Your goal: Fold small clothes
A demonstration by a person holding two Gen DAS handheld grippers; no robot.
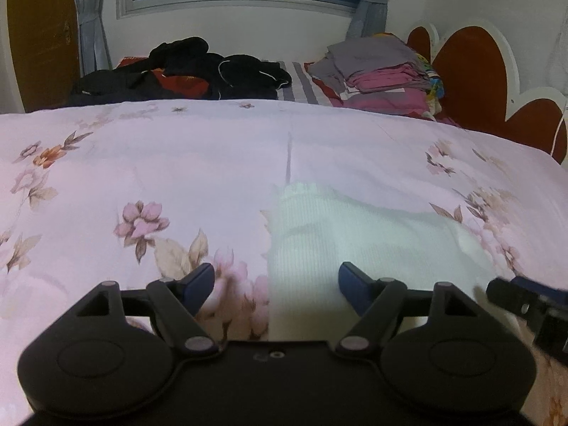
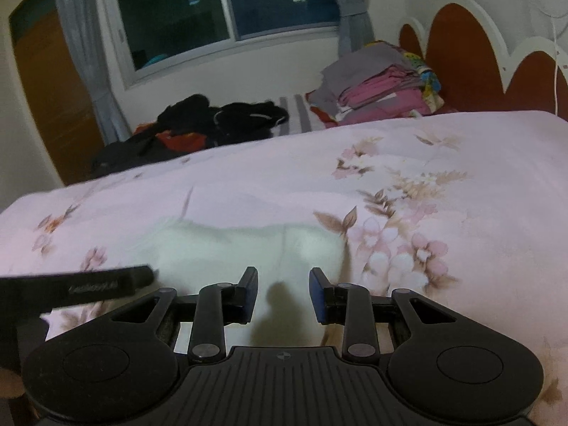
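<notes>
Left claw (image 1: pixel 277 284): jaws wide apart, holding nothing, astride the white garment's left edge.
Right claw (image 2: pixel 283 293): jaws narrower, nothing between them, over the garment's right half.
White garment (image 1: pixel 340 234): lay flat on the floral bedspread (image 1: pixel 142 163), just ahead of and below both claws, seemingly running away from them.
Nearer hand: about equal, each to its own side.
Look: ribbed white knit, soft, lightly rumpled, already partly folded by my reading.
</notes>
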